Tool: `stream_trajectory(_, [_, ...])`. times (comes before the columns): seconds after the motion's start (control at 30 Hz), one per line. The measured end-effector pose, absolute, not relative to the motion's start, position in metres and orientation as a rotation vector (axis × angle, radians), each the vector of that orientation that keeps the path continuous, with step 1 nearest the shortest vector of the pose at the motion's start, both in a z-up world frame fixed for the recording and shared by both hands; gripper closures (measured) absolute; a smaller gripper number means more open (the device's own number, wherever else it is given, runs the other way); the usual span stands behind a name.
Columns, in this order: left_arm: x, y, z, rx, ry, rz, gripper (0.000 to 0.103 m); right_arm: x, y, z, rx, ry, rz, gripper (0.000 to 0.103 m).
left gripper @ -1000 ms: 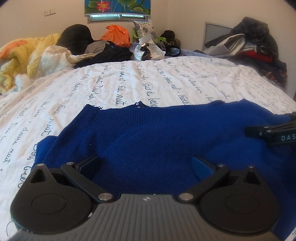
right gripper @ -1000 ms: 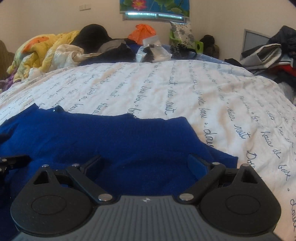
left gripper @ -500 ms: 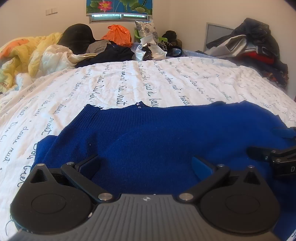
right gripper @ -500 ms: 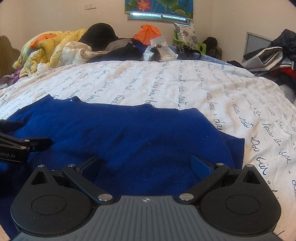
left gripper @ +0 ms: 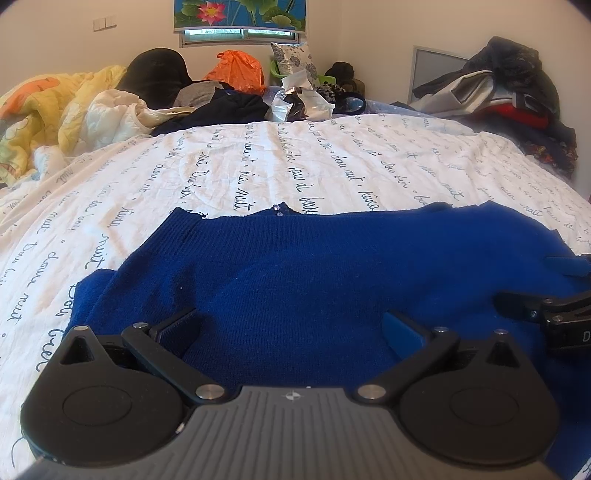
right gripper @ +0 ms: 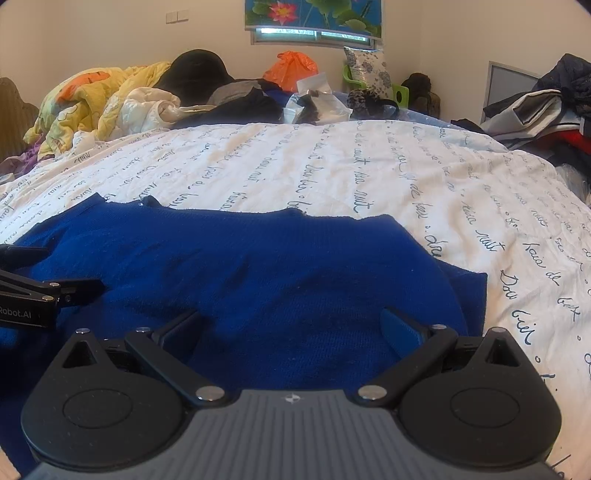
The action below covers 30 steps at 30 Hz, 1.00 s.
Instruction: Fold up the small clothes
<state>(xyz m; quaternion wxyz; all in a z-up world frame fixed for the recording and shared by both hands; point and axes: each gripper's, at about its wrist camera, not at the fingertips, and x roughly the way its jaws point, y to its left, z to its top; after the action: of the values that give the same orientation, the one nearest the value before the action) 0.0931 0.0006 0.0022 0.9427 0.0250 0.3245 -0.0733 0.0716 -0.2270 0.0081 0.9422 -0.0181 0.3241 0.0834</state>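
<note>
Nearest, the left tongs [left gripper: 291,325] hang low over the near part of a blue sweater [left gripper: 314,273], their fingers [left gripper: 177,325] spread wide apart with nothing between them. The right tongs [right gripper: 295,325] are posed the same way beside them, fingers [right gripper: 400,332] also wide apart and empty, over the right half of the sweater [right gripper: 258,266]. Each pair shows at the edge of the other's view: the right tongs [left gripper: 546,291] at the right edge, the left tongs [right gripper: 55,269] at the left edge, both just above the knit.

The sweater lies spread flat across the near part of the bed, its far edge running roughly straight from side to side, a folded-under part showing at each outer corner.

Beyond it, the white sheet [left gripper: 295,166] with lines of dark script covers the bed up to the far side.

Farther back, a yellow quilt [left gripper: 48,107] is bunched at the left, dark clothes [left gripper: 221,110] and an orange bag [left gripper: 240,70] sit in the middle, and a heap of clothes [left gripper: 517,96] rises at the right.

On the far wall, a lotus picture [left gripper: 240,13] hangs above a window.
</note>
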Motion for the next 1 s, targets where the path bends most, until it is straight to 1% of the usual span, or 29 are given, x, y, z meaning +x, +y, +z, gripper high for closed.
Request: stream_trajectory(1.0, [0.0908,0.0023,0.0024,0.046,0.659,-0.148,0.0,0.0697,-0.2256,0.0076,-0.043,0.661,0.165,0.0])
